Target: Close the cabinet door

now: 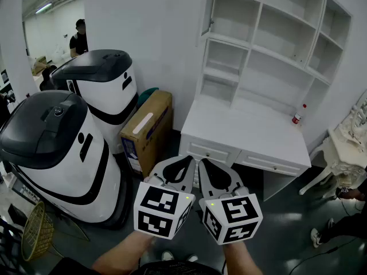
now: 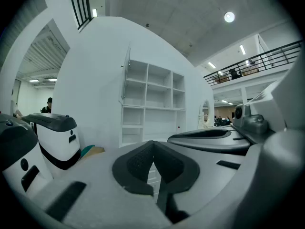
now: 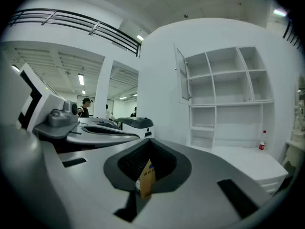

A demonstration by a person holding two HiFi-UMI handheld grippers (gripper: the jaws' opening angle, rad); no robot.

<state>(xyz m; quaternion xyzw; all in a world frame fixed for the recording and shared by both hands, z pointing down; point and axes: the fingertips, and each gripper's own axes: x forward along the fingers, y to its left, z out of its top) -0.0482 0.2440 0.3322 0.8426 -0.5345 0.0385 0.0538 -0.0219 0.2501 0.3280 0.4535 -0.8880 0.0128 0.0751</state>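
The cabinet door (image 1: 208, 9) is seen hanging open, well above and beyond the left gripper (image 1: 182, 164) and right gripper (image 1: 206, 166), both pinched closed, nothing held. Its top is cut off in the head view.

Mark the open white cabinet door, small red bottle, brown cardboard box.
open white cabinet door (image 3: 183, 75): right gripper view, middle of panel
small red bottle (image 1: 296, 118): head view, its body
brown cardboard box (image 1: 150, 126): head view, top face
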